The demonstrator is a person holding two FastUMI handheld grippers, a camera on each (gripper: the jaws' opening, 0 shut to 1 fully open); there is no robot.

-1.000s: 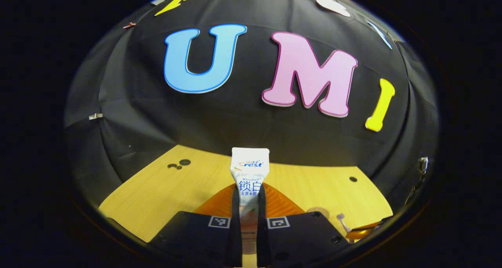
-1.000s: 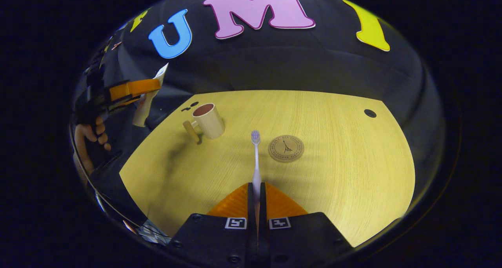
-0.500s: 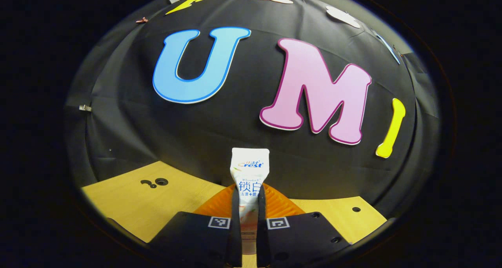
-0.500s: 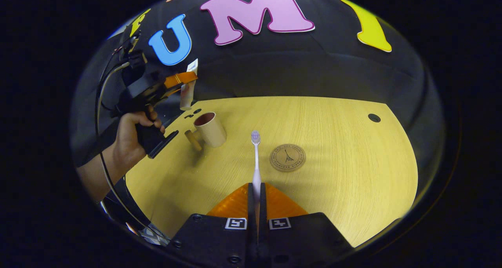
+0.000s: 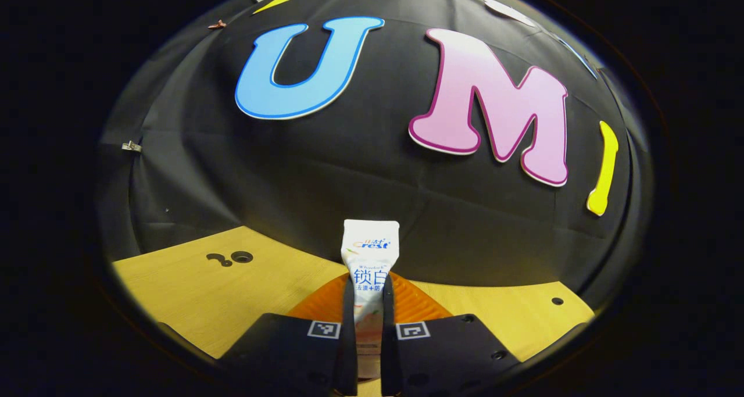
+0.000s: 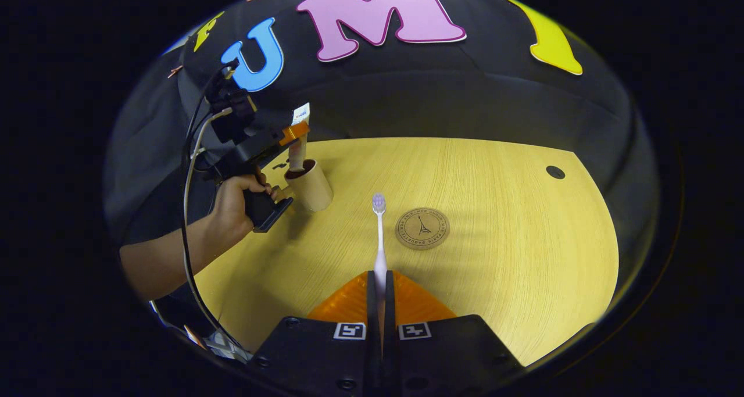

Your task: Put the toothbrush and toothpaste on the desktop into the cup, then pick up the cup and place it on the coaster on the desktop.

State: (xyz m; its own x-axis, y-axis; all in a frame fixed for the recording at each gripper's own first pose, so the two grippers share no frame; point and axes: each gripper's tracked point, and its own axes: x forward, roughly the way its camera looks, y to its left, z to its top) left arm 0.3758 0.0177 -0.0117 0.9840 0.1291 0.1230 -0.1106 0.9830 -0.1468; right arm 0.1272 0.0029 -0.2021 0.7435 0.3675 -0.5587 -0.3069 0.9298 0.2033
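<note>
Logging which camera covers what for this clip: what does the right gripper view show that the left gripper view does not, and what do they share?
Right gripper view alone: the cup, the coaster, the toothbrush clamped in the right gripper, and the hand holding the left gripper above the cup. Left gripper view alone: a close look at that gripper's fingers pressing the toothpaste. Shared: the toothpaste, the wooden desk and the black cloth wall.

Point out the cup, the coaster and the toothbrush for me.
cup [image 6: 314,189], right gripper view, on its side wall.
coaster [image 6: 422,228], right gripper view, on its printed centre.
toothbrush [image 6: 379,203], right gripper view, on its bristle head.
</note>
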